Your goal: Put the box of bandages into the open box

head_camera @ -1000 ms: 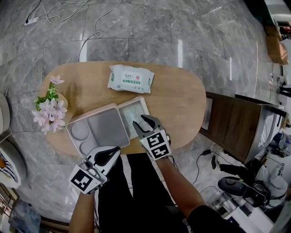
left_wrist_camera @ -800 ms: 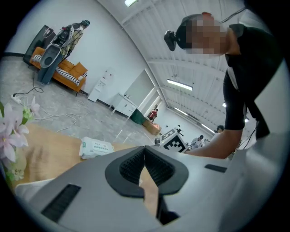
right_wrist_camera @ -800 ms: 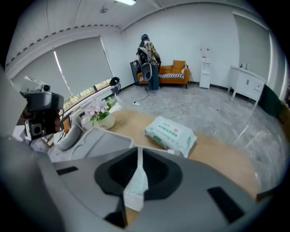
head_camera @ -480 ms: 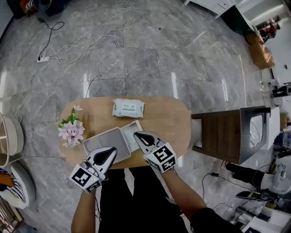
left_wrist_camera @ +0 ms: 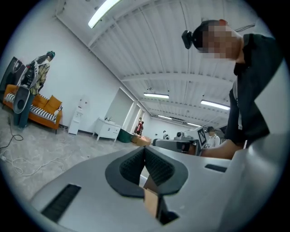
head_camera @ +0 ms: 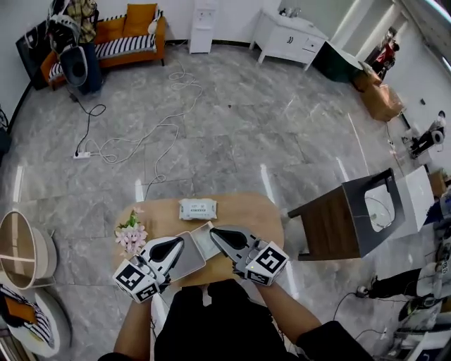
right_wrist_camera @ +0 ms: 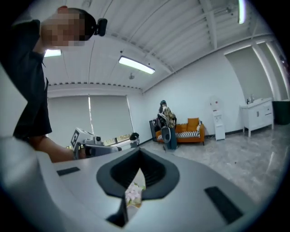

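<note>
While the left gripper (head_camera: 180,241) and right gripper (head_camera: 213,231) hang clenched on nothing over the wooden table (head_camera: 243,211), the white box of bandages (head_camera: 203,240) lies inside the open box (head_camera: 189,258), and the green print on the wipes pack (head_camera: 198,209) is too small to read

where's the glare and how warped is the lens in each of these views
Head view: strong fisheye bowing the walls, with pale glare streaks on the marble floor beside the table. Left gripper view: black round vignette at the corners, and the ceiling strip light is blown out. Right gripper view: same vignette, one bright strip light, otherwise evenly lit.
</note>
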`<state>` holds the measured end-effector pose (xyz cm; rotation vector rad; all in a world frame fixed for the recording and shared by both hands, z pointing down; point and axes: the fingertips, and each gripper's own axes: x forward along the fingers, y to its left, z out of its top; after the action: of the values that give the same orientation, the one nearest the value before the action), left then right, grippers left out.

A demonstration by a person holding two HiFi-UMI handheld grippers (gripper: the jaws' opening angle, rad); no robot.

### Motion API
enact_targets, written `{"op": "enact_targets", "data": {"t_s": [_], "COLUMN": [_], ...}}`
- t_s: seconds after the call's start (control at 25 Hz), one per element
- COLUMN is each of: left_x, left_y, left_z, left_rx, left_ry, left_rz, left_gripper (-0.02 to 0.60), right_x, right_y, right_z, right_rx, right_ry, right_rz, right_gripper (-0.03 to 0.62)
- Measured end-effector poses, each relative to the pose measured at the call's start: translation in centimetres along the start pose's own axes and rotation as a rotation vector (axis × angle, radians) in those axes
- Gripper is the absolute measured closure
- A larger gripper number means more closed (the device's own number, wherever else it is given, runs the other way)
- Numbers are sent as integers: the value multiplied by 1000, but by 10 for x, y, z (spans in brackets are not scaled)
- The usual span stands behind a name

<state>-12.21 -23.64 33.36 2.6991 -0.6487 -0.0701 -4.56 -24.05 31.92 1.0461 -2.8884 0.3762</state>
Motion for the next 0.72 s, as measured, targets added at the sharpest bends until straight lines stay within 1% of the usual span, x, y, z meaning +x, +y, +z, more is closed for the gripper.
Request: {"op": "enact_targets", "data": {"t_s": [0.12, 0.28, 0.4, 0.52, 0.64, 0.72], "left_x": [-4, -13, -26, -41, -59, -72], "left_y": [-28, -73, -109, -152, -197, -225], "left_z": [30, 51, 56, 53, 39, 25], "left_rx": [47, 101, 132, 134, 118, 115], "left_ry": [-37, -68, -101, -143, -167, -165], "left_rz": [-22, -28, 4, 56, 116, 156], "left_gripper": [566, 566, 566, 566, 566, 566], "right_x": [-30, -75, -114, -158, -206, -233], "right_y": [21, 46, 67, 86, 105, 119], "right_z": [50, 85, 92, 86, 82, 78], "right_rx": [-28, -56, -101, -137, -149, -144], "right_ry": [-123, -209, -249, -253, -283, -298], "right_rz": [34, 68, 113, 157, 190, 214], "right_gripper": [583, 583, 583, 583, 583, 583]}}
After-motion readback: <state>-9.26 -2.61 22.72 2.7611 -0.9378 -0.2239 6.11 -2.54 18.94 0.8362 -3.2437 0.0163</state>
